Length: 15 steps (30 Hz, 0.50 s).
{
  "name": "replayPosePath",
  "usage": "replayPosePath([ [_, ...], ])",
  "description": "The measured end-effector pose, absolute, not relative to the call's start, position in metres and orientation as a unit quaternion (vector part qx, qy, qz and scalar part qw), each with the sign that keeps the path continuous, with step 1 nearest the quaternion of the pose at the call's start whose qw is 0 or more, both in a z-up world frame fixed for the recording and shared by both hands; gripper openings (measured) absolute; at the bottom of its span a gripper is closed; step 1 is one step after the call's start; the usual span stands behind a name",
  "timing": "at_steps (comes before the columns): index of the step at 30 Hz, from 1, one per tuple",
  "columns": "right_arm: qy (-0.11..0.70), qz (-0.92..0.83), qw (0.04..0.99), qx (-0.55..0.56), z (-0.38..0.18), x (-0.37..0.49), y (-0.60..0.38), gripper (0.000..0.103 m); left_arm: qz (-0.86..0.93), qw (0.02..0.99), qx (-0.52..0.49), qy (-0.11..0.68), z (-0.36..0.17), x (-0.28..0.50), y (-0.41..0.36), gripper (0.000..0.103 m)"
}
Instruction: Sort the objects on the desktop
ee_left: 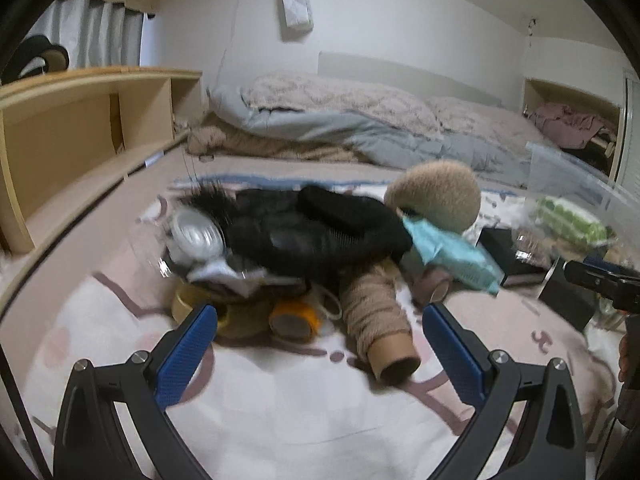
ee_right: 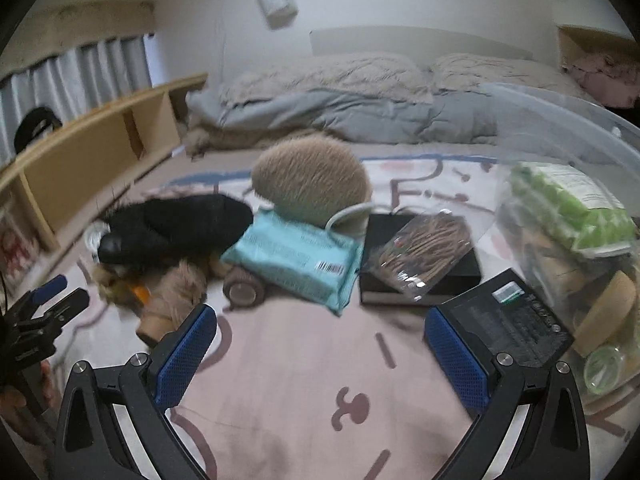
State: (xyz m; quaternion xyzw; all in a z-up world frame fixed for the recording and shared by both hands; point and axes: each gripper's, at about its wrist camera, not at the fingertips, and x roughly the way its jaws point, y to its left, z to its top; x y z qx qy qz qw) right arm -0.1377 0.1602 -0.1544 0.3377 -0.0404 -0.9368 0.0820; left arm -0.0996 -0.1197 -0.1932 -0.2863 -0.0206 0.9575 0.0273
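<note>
Clutter pile [ee_left: 304, 248] fills mid-frame; our left gripper [ee_left: 320, 340] and right gripper [ee_right: 320, 344] gape wide, empty, lined up to pick.

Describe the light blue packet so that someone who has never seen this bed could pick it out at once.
Start at the round tan fuzzy cushion in the middle of the pink patterned bedspread. Just in front of it lies the flat light blue plastic packet, between the black fuzzy slipper and the flat black box. It is the only light blue item in the pile and carries a white barcode label.
</note>
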Motion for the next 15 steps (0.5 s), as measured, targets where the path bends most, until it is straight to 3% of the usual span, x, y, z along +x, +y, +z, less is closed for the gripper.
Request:
replayPosePath([
  [15,0.076,-0.916,0.074,0.387,-0.183,-0.24,0.083,0.103,0.945,0.033,-0.325,-0.013,-0.228,-0.105,-0.115,0.103],
])
